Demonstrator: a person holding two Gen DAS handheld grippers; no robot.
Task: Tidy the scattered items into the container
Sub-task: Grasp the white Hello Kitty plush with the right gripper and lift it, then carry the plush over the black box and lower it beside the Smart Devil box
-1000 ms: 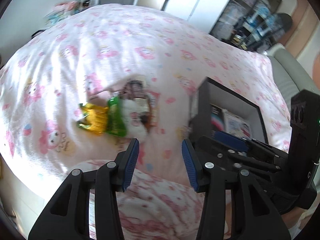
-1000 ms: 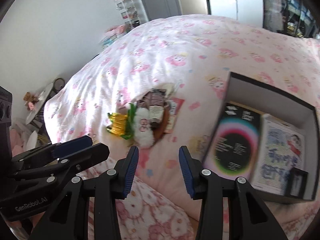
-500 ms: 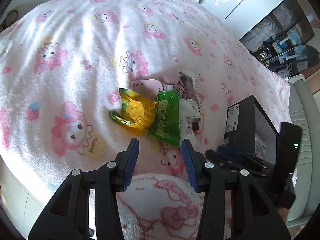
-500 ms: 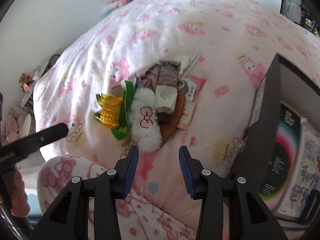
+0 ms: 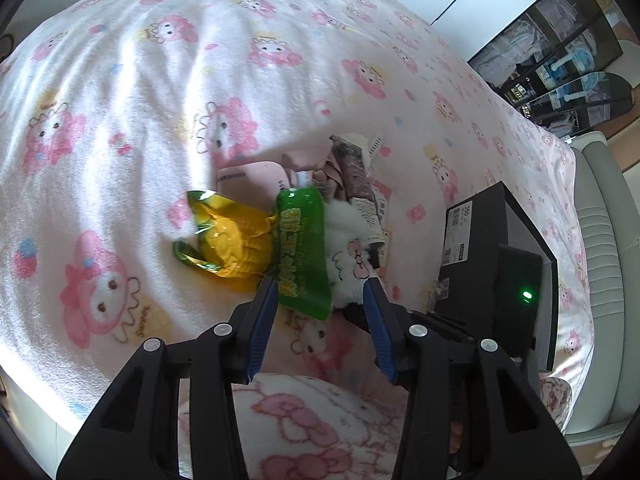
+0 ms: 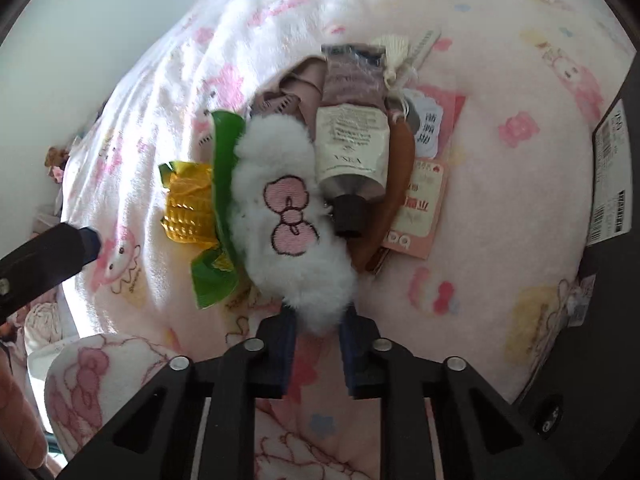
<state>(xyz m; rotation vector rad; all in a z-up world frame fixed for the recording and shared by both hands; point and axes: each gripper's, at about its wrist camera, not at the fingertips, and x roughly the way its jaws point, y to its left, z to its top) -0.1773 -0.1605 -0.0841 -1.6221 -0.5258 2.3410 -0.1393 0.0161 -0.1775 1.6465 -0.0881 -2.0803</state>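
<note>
The right gripper [image 6: 317, 322] is closing its fingers around the near end of the white pouch [image 6: 280, 208], lying mid-bed [image 5: 168, 92] beside the box [image 5: 480, 240]. The left gripper [image 5: 320, 308] is hovering with fingers open over the green packet [image 5: 302, 248].

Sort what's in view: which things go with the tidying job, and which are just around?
Job:
- white fluffy pouch, right hand-held gripper closing on its end
- green packet
- yellow corn packet
- cream tube
- pink card
- black box

Around:
- pink blanket
- shelves
</note>
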